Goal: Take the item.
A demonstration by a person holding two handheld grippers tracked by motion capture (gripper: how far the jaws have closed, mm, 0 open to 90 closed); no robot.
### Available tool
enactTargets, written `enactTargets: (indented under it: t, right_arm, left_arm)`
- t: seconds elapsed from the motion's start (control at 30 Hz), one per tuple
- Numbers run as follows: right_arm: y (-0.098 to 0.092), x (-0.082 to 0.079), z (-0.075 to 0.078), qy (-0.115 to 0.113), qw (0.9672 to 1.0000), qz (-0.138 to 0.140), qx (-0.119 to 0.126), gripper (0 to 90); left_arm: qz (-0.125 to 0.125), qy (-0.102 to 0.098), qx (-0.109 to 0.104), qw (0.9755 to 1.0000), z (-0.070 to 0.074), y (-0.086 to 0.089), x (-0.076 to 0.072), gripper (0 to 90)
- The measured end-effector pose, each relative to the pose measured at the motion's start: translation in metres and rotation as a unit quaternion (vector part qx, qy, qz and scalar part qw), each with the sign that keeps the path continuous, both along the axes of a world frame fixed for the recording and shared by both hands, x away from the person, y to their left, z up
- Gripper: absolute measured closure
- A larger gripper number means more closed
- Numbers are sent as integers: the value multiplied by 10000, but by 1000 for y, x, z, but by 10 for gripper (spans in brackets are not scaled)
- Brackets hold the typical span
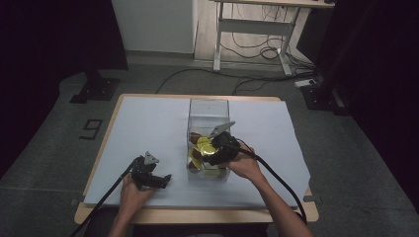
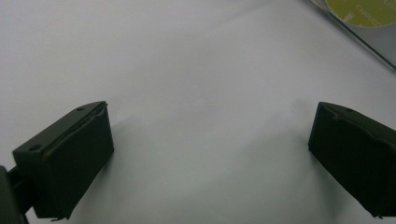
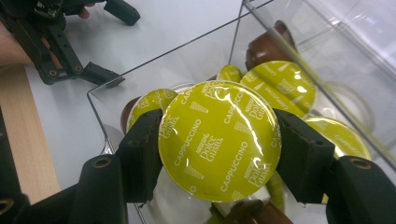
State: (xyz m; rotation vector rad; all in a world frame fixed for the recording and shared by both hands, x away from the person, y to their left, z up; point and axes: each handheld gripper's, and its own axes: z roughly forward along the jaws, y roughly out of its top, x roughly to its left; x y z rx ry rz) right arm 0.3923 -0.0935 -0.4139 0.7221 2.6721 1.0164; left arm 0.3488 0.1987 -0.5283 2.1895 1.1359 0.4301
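The right gripper is clamped on a round coffee capsule with a yellow-green foil lid printed "Cappuccino", one black jaw on each side of its rim. It holds the capsule lid-up inside the open top of the clear, square plastic box that stands near the middle of the white-covered tabletop. Gripping across the rim lets the jaws bear on the stiffest part of the capsule and keeps the foil untouched, which probably suits lifting it straight out past the box walls.

The box holds more capsules of the same kind, piled loosely, some with the yellow-green lids upward and some tipped so their brown plastic bodies show.

The left gripper rests on the tabletop just to the left of the box, its jaws spread wide with nothing between them, seemingly parked clear of the box so the other hand has room.
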Motion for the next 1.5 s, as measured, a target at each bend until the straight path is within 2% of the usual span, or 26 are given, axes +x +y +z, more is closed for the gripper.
enactTargets:
  t: [0.8, 1.17, 1.5]
  right_arm:
    - [-21, -2, 26, -165, 9997, -200, -3, 379]
    - [-34, -2, 33, -240, 9989, -389, -43, 379]
    - [-52, -2, 40, -336, 9975, -617, 32, 379]
  left_arm:
    - [0, -2, -1, 10000, 0, 0, 0, 0]
    - [5, 0, -3, 10000, 0, 0, 0, 0]
    - [5, 3, -4, 10000, 0, 0, 0, 0]
